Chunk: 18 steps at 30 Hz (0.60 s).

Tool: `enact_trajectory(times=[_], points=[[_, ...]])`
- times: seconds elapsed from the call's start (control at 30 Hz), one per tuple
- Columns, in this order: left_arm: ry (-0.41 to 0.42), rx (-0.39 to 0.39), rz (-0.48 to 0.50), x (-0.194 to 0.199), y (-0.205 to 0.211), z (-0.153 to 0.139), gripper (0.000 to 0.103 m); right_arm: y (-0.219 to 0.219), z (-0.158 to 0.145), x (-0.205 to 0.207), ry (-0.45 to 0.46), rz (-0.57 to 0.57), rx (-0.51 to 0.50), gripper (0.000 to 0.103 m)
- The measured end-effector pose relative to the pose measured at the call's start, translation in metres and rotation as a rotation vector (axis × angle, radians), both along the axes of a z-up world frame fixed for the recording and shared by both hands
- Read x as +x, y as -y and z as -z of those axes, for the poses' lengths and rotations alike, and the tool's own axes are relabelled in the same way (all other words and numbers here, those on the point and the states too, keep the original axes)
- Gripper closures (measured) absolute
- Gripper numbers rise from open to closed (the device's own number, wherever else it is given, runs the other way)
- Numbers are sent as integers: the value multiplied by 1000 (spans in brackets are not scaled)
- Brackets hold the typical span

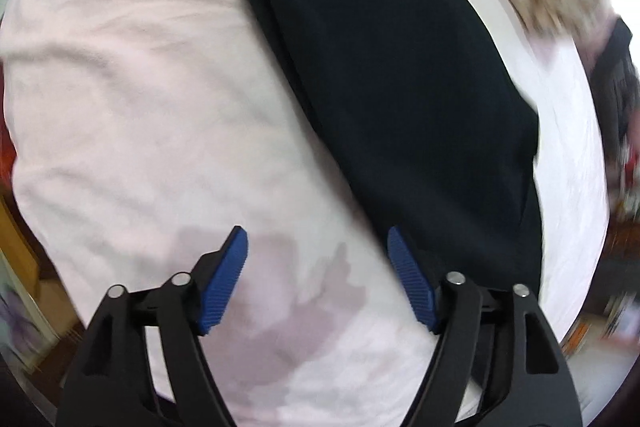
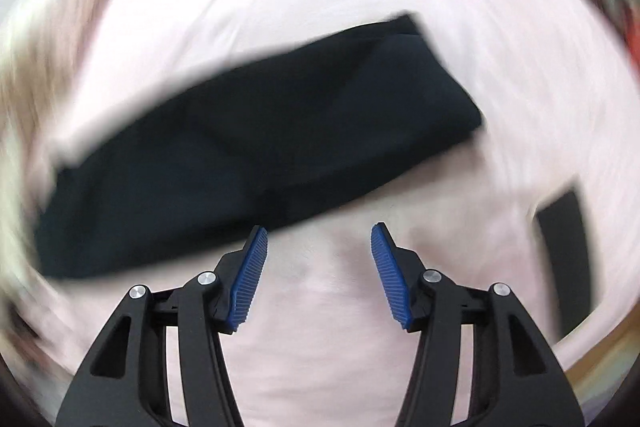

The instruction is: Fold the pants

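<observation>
The left gripper (image 1: pixel 318 259) stands apart with nothing between its blue pads (image 1: pixel 226 279) — only the pink sheet (image 1: pixel 120 107) below, the right pad overlapping the edge of the pants (image 1: pixel 380 67). The right gripper (image 2: pixel 319 259) is apart too, empty, over bare sheet just beside the pants (image 2: pixel 240 155). The pants lie as a long dark band, seemingly doubled lengthwise, flat on the sheet. A dark slab (image 2: pixel 564 251) lies well apart on the right. Both views are smeared. Likely risk: a rushed pinch catches only the top layer, or sheet with it — the fold would then skew or drag open.
</observation>
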<state>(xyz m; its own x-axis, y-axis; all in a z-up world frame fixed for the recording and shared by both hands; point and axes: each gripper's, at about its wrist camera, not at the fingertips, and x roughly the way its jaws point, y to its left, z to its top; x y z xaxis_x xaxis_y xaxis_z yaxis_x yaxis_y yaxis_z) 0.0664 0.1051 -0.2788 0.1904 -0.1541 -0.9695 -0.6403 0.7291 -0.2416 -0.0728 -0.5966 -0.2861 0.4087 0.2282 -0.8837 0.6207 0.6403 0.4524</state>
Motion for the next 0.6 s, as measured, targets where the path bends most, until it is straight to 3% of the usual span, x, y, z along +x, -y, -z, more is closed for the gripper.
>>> enact_trajectory(times=[0.1,0.2,0.33,0.4,0.43,0.47,0.53,0.6], points=[[-15,-14,198,0,42,0,25,43,12,-24,55,339,159,48],[-41,-87,318,-3,80,9,25,62,25,-40,34,492,222,52],[-75,-156,379,-11,109,21,24,68,37,-42,47,524,239,52],[-96,-181,382,-17,115,27,23,62,49,-42,55,552,290,57],[-102,-187,381,-18,115,28,23,62,57,-41,64,565,326,65],[-109,-192,380,-20,116,29,23,62,62,-38,77,570,342,80],[-115,-194,385,-22,115,30,23,44,56,-37,90,546,318,92],[-116,-189,394,-16,111,28,23,43,45,-27,108,489,283,94]])
